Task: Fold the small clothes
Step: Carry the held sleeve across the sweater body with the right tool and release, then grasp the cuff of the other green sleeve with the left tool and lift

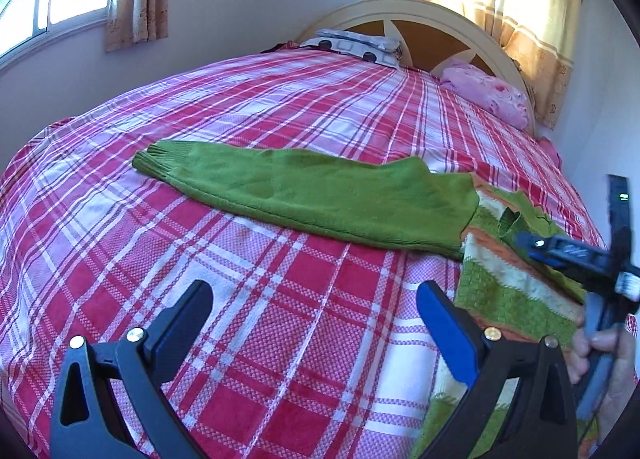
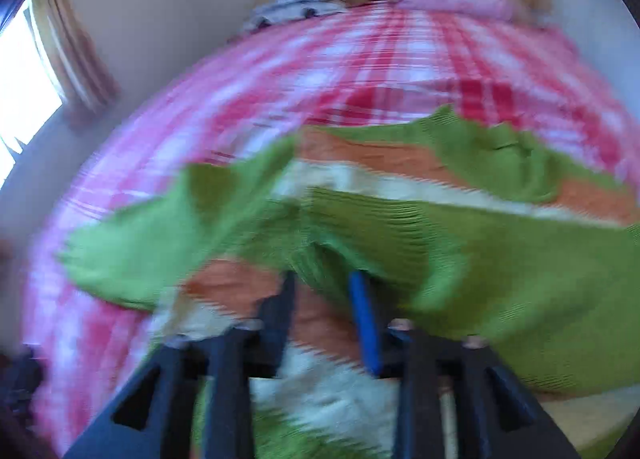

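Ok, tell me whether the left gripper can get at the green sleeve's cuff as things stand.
Probably yes: the left gripper is open over bare bedspread, and nothing lies between it and the cuff of the outstretched sleeve.

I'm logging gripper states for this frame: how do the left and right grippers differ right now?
The left gripper is wide open with only plaid bedspread between its fingers; the right gripper has its fingers close together, with the striped sweater bunched over their tips. The left wrist view is sharp; the right wrist view is motion-blurred, so an actual pinch can't be confirmed. Both have one black and one blue finger pad.
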